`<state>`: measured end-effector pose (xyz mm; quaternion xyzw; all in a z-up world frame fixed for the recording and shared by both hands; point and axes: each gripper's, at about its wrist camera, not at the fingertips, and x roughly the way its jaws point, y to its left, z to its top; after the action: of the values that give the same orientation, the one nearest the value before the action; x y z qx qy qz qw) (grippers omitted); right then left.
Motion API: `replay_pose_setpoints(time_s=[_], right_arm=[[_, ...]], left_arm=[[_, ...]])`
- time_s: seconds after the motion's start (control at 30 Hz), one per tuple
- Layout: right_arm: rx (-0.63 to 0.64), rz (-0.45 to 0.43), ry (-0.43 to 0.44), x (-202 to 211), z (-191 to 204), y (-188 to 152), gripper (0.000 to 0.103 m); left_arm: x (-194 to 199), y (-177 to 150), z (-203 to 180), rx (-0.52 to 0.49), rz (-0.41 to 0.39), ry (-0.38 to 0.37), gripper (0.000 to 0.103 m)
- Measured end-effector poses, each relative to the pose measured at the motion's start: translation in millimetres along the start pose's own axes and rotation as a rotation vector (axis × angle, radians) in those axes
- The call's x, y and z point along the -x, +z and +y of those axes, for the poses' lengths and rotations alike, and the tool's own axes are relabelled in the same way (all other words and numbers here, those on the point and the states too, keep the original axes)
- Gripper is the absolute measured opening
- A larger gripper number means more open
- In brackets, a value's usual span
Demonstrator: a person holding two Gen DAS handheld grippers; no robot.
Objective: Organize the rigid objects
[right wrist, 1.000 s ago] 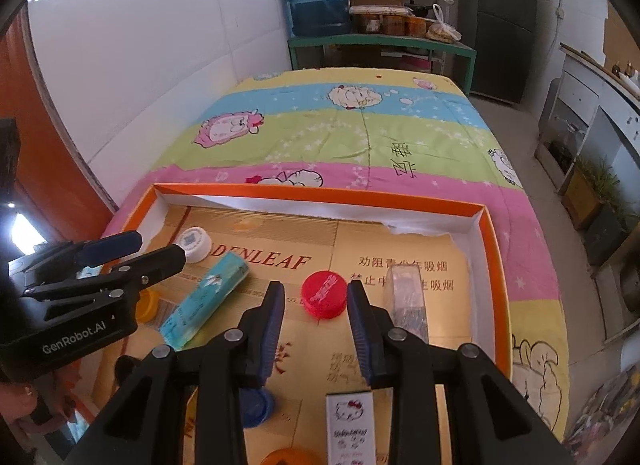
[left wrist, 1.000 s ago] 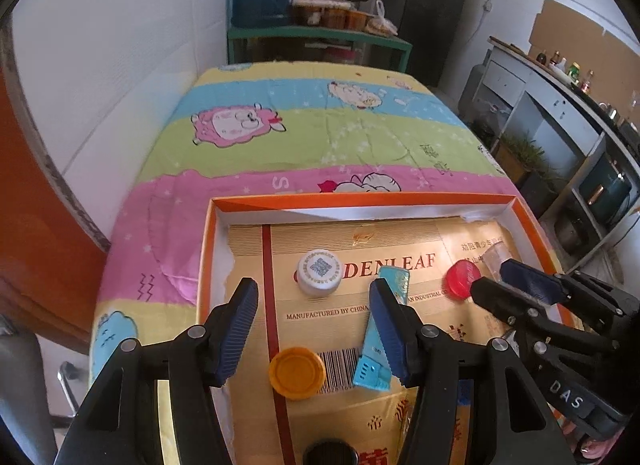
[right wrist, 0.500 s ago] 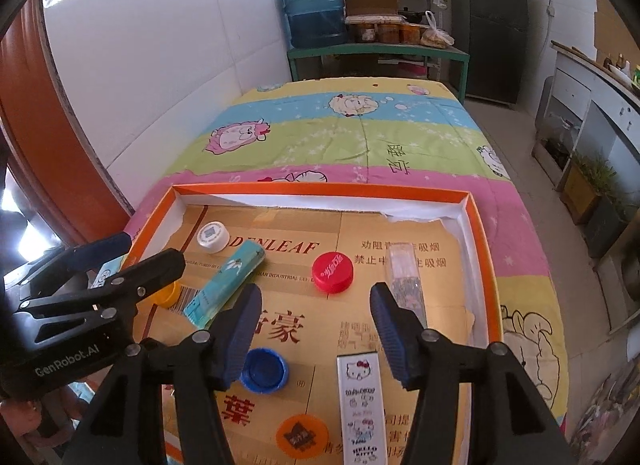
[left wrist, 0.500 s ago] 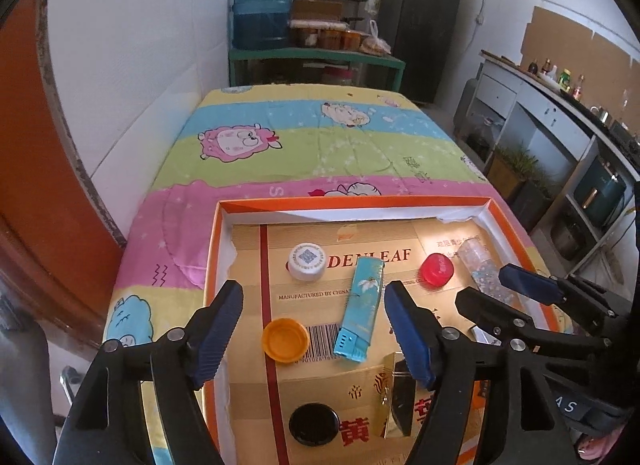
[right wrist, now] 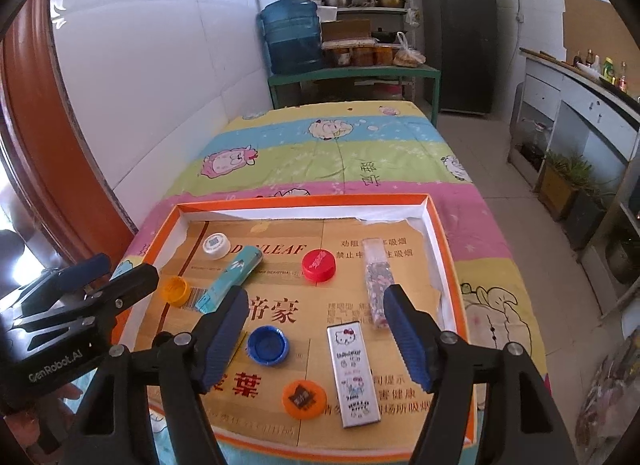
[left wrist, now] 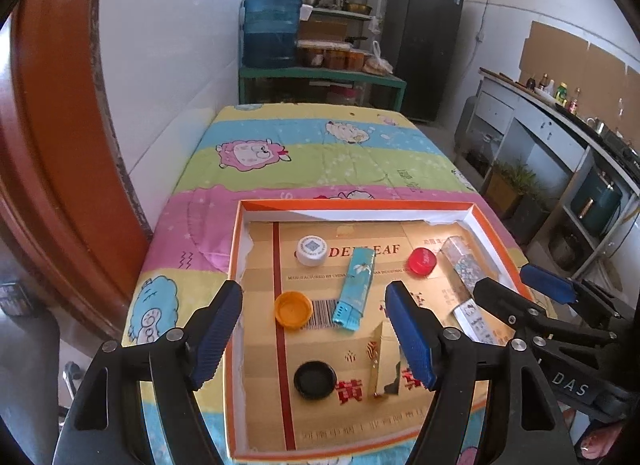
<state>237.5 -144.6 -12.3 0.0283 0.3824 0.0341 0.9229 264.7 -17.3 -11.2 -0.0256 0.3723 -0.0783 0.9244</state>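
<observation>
Nearest the cameras, the left gripper [left wrist: 314, 339] and the right gripper [right wrist: 316, 335] both hang above the near part of a shallow orange-rimmed tray [left wrist: 236, 249], each with its jaws spread wide and nothing between them. The tray has a flattened printed cardboard floor and sits on a table covered by a striped cartoon-sheep cloth [left wrist: 320, 153]. Scattered apart on the cardboard are a black cap [left wrist: 315, 380], an orange cap [left wrist: 293, 309], a teal lighter [left wrist: 356, 289] lying lengthwise, a white cap [left wrist: 311, 250] and a red cap [left wrist: 422, 261]. Along the tray's right side lie a floral lighter [right wrist: 376, 281] and a Hello Kitty lighter [right wrist: 353, 375]. Beyond the table stand a green shelf carrying a blue water jug [left wrist: 272, 33], a dark refrigerator [left wrist: 424, 45] and, to the right, a counter with bottles [right wrist: 600, 65]. Only the right wrist view shows a blue cap [right wrist: 267, 345] and an orange cap with a dark label [right wrist: 304, 400]; only the left wrist view shows the black cap.
</observation>
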Motion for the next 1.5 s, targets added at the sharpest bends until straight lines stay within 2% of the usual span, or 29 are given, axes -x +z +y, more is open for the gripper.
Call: replay_pose_setpoints(time_s=[0.33, 0.73, 0.9, 1.23, 1.5], right_arm=[[0.007, -0.001, -0.015, 17.0, 7.7, -13.1, 0.07], [0.01, -0.053, -0.025, 58.2, 12.8, -35.3, 0.07], [0.017, -0.078, -0.025, 78.1, 21.6, -50.2, 0.07], [0.013, -0.152, -0.083, 119.1, 29.5, -71.8, 0.07], [-0.027, -0.163, -0.114, 145.2, 29.7, -87.2, 0.07]], left_arm=[[30.7, -18.6, -7.0, 0.003, -0.015, 0.01, 0.075], [65.1, -47.2, -11.2, 0.046, -0.015, 0.042, 0.075], [87.9, -60.9, -12.3, 0.068, -0.056, 0.05, 0.075], [134.7, -84.4, -17.4, 0.049, -0.119, 0.167, 0.075], [166.1, -102.3, -23.8, 0.041, -0.15, 0.192, 0.075]])
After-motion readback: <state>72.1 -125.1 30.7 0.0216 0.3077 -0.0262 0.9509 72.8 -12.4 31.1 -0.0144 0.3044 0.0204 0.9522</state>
